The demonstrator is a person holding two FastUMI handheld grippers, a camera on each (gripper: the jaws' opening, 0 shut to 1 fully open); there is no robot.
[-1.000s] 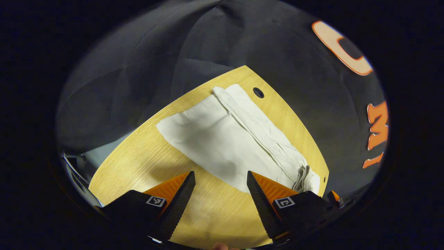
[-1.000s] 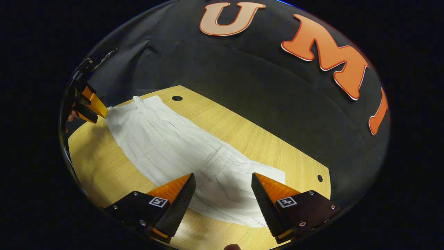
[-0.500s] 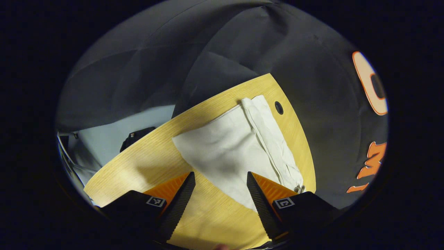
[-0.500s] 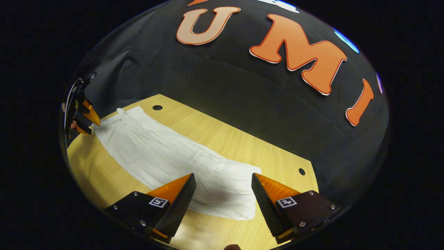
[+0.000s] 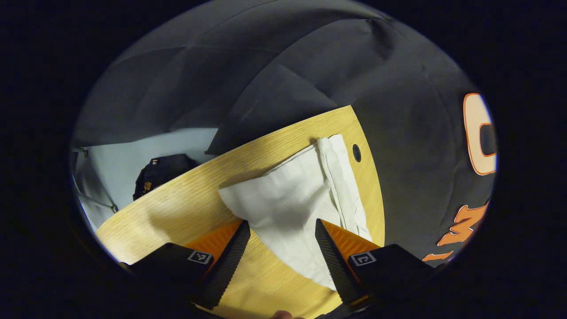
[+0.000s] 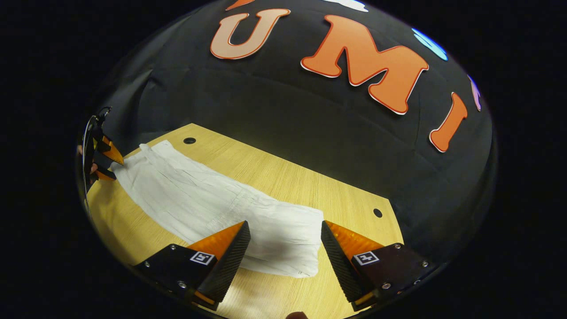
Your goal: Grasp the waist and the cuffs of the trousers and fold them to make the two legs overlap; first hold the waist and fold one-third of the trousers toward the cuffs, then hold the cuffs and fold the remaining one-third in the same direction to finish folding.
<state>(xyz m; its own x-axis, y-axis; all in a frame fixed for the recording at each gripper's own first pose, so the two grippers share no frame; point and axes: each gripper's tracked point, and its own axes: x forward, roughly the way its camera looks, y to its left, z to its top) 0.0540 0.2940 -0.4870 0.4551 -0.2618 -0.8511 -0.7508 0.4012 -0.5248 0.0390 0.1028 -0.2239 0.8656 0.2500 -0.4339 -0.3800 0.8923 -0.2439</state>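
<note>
White trousers (image 6: 199,199) lie flat in a long strip across the wooden table (image 6: 288,177). My right gripper (image 6: 285,235) hovers open over their near end, where the cloth is gathered. At the far left end my left gripper (image 6: 104,164) stands open, right at the cloth's edge. In the left gripper view the trousers (image 5: 292,199) reach toward me, and one corner lies between the spread fingers of my left gripper (image 5: 280,237). Neither gripper presses on the cloth.
Small round holes sit near the table's corners (image 5: 356,153) (image 6: 377,213). The table's edge (image 5: 133,212) drops to a pale floor where a dark bag (image 5: 161,170) lies. Black cloth hangs close behind the table.
My left gripper has moved in toward its end of the trousers, so the corner now lies between its fingers. My right gripper shifted toward the other end. The trousers have not moved.
</note>
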